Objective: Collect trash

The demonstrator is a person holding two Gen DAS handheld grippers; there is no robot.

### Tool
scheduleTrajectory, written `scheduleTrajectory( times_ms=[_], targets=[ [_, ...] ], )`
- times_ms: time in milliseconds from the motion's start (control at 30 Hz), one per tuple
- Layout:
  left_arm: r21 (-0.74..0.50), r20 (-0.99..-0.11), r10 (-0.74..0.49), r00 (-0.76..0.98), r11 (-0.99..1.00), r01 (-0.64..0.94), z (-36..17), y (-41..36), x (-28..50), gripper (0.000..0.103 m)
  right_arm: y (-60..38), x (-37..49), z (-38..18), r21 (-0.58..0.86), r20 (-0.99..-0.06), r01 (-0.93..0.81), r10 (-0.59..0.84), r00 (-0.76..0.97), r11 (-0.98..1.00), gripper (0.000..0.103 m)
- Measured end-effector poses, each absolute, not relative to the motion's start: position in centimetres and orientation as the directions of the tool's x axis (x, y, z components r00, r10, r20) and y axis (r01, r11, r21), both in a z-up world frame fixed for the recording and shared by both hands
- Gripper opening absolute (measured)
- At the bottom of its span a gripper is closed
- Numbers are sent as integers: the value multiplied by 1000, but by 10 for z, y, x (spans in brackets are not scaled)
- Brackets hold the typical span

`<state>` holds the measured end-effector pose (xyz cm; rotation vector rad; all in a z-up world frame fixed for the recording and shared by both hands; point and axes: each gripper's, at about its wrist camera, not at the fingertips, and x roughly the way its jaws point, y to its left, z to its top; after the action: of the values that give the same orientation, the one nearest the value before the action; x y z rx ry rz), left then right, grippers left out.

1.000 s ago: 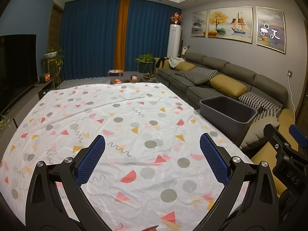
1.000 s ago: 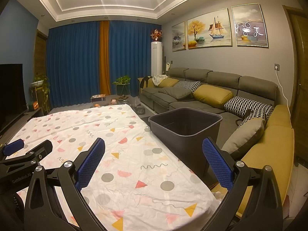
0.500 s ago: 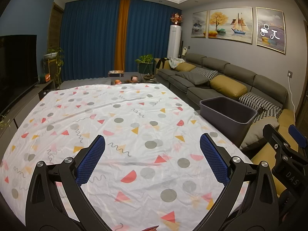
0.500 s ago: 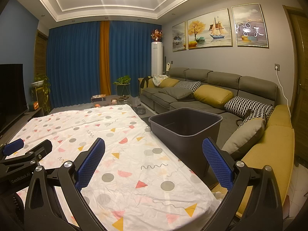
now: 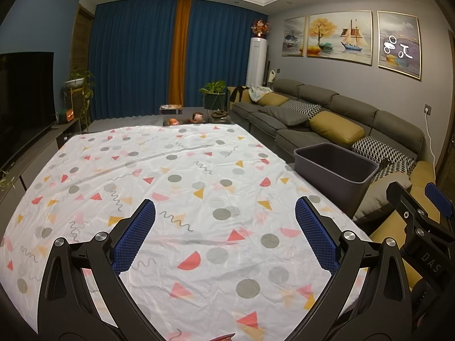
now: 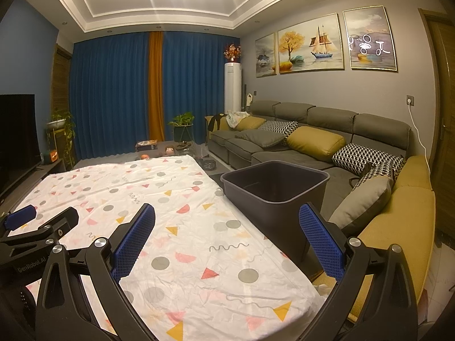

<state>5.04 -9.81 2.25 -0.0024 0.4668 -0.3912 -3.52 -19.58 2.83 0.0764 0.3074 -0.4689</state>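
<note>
A dark grey bin (image 6: 274,187) stands open beside the table's right edge, between table and sofa; it also shows in the left wrist view (image 5: 335,167). Its inside looks empty. My left gripper (image 5: 224,238) is open and empty, held over the near part of the table with the patterned white cloth (image 5: 176,182). My right gripper (image 6: 227,238) is open and empty over the cloth's near right corner (image 6: 199,255), just short of the bin. No trash shows on the cloth.
A grey and mustard sofa (image 6: 318,145) with cushions runs along the right wall behind the bin. A TV (image 5: 22,96) on a low cabinet stands left. Small objects (image 5: 184,119) and a plant (image 5: 216,93) sit beyond the table's far edge.
</note>
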Motion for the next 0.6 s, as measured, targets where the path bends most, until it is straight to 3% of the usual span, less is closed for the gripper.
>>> scheduleTrajectory(
  times_ms=[600],
  targets=[
    [-89,-438,-369,820,925,369,24,-100,50,97,-196,-34,28,3,-308,454,-431,848,891,97]
  ],
)
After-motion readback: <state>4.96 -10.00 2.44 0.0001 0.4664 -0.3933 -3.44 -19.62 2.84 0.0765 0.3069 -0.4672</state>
